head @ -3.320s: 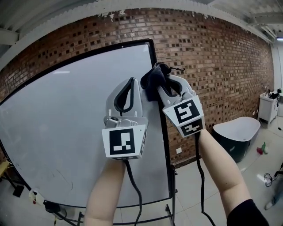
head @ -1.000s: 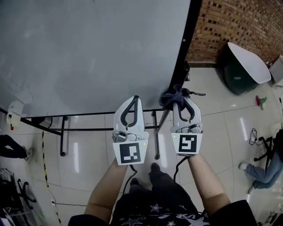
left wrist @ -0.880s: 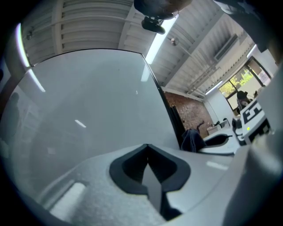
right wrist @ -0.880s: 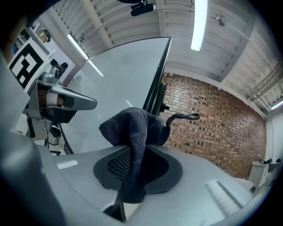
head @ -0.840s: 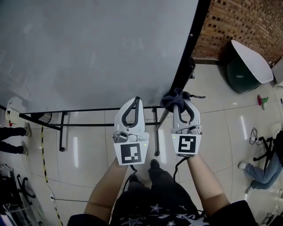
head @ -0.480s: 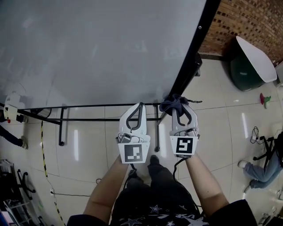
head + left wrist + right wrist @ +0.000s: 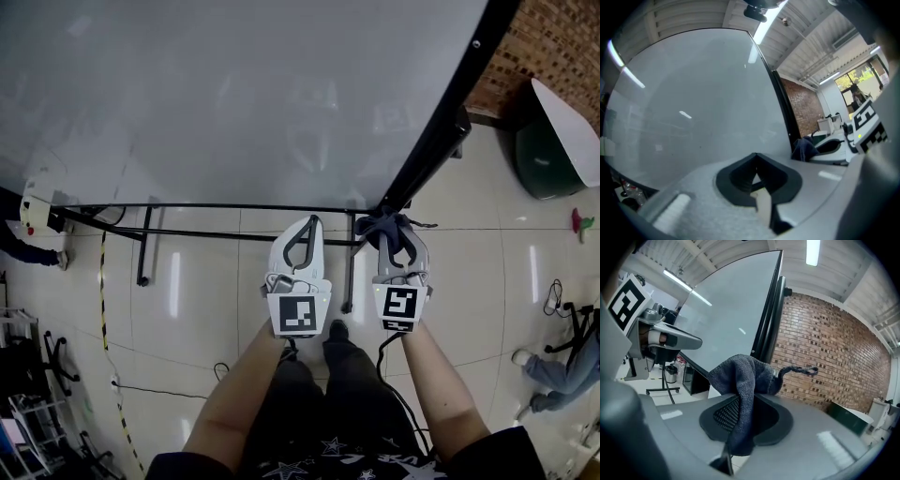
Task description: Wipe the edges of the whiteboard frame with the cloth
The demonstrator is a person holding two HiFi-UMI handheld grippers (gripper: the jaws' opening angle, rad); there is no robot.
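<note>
Two grippers sit at the lower right corner of the whiteboard frame (image 7: 433, 117). Your right gripper (image 7: 394, 234) is clenched on the cloth (image 7: 382, 223), which now lies against the frame where its right edge meets the bottom rail. About three seconds earlier it rode near the top of that edge, so judge the right edge wiped. Your left gripper (image 7: 307, 223) is closed on nothing, just beside the right one. The bottom edge probably comes next.

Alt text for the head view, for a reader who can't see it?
Seen from above, the right gripper holds a dark cloth at the lower right corner of the whiteboard, by its black frame. The left gripper, shut and empty, hovers beside it above the tiled floor.
</note>
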